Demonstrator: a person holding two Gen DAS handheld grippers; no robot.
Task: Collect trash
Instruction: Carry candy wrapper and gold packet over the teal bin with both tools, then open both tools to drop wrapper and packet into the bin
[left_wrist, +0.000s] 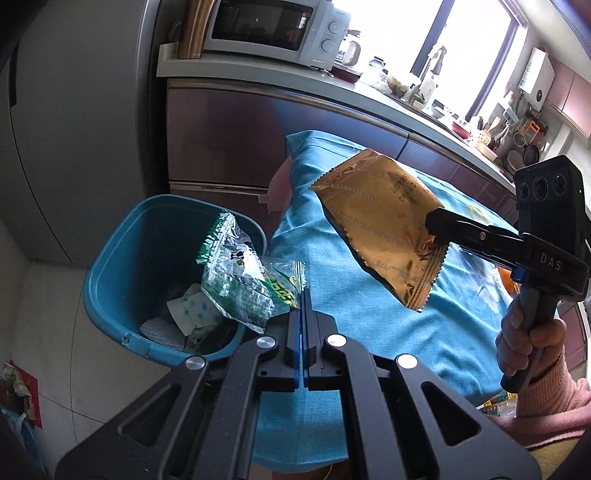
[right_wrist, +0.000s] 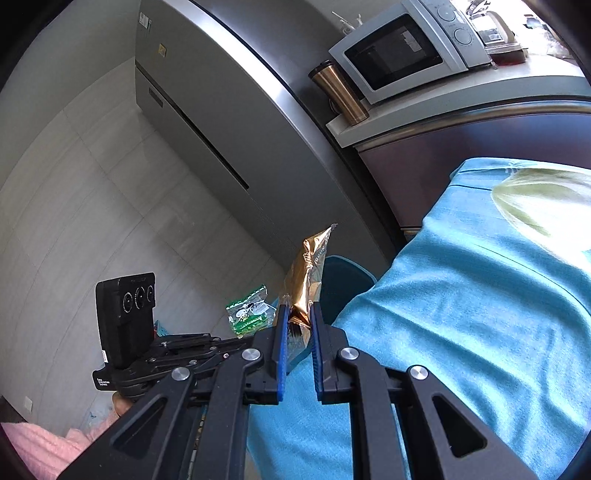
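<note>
My left gripper (left_wrist: 305, 295) is shut on a clear wrapper with green print (left_wrist: 243, 280), which hangs over the rim of a blue bin (left_wrist: 110, 266) on the floor. In the right wrist view the same green wrapper (right_wrist: 249, 312) pokes out past the left gripper (right_wrist: 258, 332). My right gripper (left_wrist: 430, 225) is shut on a crumpled gold foil packet (left_wrist: 380, 225) and holds it in the air above the teal cloth (left_wrist: 369, 332), right of the bin. From its own camera the gold packet (right_wrist: 306, 284) sits pinched between the blue pads of my right gripper (right_wrist: 298, 308).
The bin holds white papers (left_wrist: 188, 314). A cloth-covered table (right_wrist: 461, 314) stands beside it. A grey fridge (right_wrist: 229, 122) and dark counter cabinets (left_wrist: 229, 136) with a microwave (left_wrist: 273, 29) stand behind. A hand in a pink sleeve (left_wrist: 532, 350) grips the right handle. Litter (left_wrist: 14, 391) lies on the floor.
</note>
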